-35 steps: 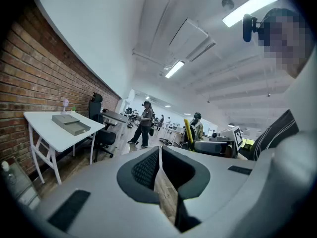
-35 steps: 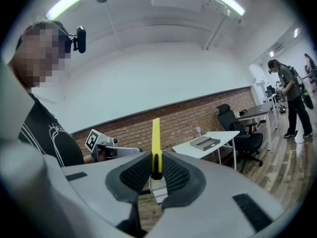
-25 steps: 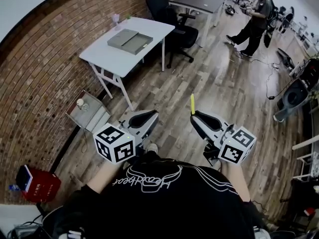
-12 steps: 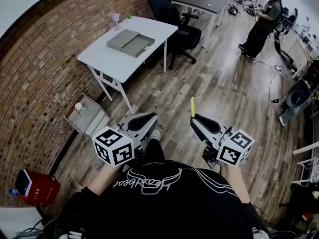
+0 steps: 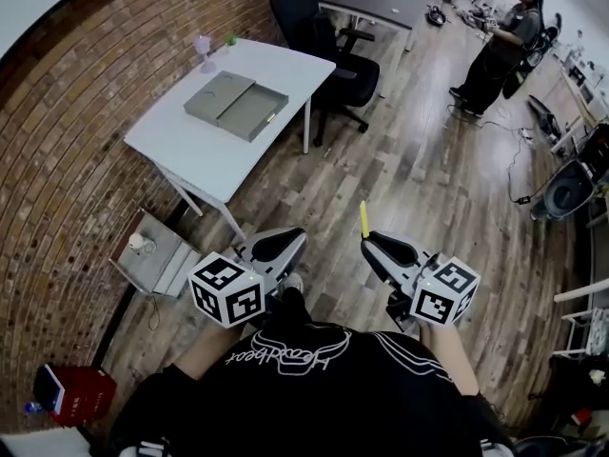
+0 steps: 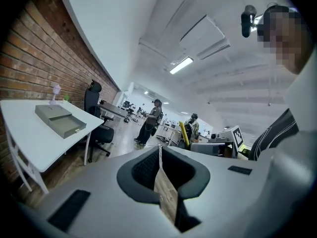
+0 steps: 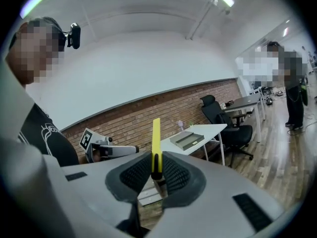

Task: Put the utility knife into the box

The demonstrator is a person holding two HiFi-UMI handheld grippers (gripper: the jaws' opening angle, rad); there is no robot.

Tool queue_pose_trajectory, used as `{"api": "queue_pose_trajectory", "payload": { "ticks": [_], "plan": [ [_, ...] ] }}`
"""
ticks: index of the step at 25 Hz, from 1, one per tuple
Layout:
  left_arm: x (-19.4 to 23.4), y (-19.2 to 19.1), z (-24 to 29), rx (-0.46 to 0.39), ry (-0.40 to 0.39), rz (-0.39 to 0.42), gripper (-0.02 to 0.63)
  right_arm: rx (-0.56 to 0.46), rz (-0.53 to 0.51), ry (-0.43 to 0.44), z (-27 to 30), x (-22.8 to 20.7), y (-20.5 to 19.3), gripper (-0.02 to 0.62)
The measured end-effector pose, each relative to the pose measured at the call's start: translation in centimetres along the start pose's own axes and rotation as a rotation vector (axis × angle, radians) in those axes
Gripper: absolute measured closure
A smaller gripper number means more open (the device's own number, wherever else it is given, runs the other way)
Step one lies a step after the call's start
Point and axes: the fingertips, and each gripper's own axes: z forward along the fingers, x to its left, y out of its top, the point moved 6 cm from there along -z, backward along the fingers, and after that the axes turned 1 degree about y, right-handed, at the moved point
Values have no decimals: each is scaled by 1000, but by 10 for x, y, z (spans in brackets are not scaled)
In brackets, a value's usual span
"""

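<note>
Well short of the white table (image 5: 186,155), over bare wood floor, the right gripper (image 5: 366,243) is clamping its pads on the utility knife (image 5: 363,219). The knife is standing upright, its yellow body poking above the jaws. The left gripper (image 5: 285,241) is riding alongside, jaws together on nothing, only a sliver of floor showing between them.

Handling, as judged:
- The knife is looking slim, stiff and light, with a smooth plastic casing that could slide or pivot in the pads.
- The grip is sitting low on the body, so a long free end is sticking up. A hold nearer the middle would be steadier for laying it down flat.
- Blade out or retracted: cannot tell.

The box (image 5: 236,108) is lying open on the table top, grey, in two shallow halves side by side, nothing showing inside it.

What the views are adding:
- The right gripper view is showing the pinch itself, ribbed pads closing on the knife (image 7: 156,143) at a dark lower section, with the box (image 7: 188,140) on the table beyond.
- The head view is giving only the yellow tip, but the box's plan from above.
- The left gripper view is showing the box (image 6: 60,120) side-on, its walls low, and the knife (image 6: 184,133) held off to its right.
</note>
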Motion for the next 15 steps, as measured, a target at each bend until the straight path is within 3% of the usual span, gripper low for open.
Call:
{"api": "queue_pose_trajectory", "payload": {
  "ticks": [5,15],
  "plan": [
    [66,31,36,15,4,-48,565,66,42,-5,66,-51,18,528],
    [201,90,58,0,127,-98,565,166,32,91,218,-120,66,528]
  ]
}}
